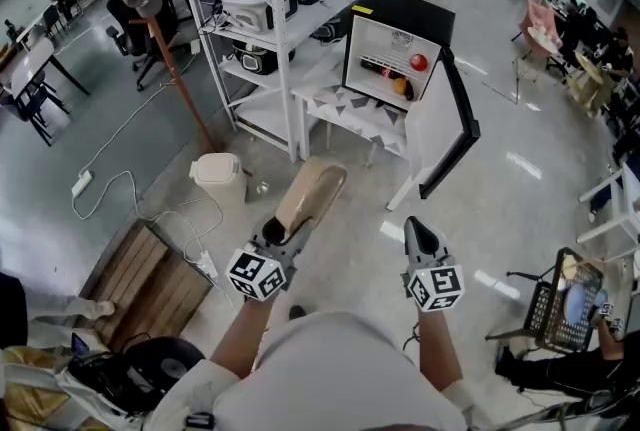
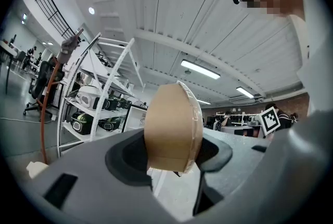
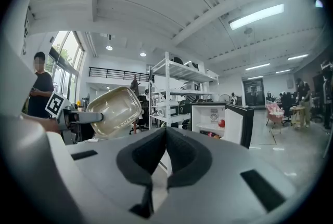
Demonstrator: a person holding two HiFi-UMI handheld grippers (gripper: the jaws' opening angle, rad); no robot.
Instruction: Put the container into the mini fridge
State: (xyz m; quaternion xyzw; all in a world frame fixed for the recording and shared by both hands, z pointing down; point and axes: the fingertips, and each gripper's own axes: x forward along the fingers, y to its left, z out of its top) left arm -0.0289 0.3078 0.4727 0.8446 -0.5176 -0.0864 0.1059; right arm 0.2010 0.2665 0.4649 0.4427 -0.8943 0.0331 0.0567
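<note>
A person stands on a workshop floor with a hand-held tool in each hand, facing an open mini fridge (image 1: 398, 47). The left tool (image 1: 283, 229) is clenched on one end of a tan container (image 1: 311, 193) with a clear lid, its pads pressing both faces. The container is held out in the air above the floor, tilted on its side and well apart from the fridge. The right tool (image 1: 421, 233) is level beside it, jaws drawn together with nothing between them. The black fridge sits on a small white worktop (image 1: 345, 114) patterned with grey triangles, and its door (image 1: 455, 124) is swung wide to the right. A red round item (image 1: 418, 62) and orange ones (image 1: 401, 86) show inside the fridge. A white shelf rack (image 1: 283, 14) loaded with appliances stands just left of the worktop. A pale lidded bin (image 1: 217, 175) sits on the floor near the rack's foot.
</note>
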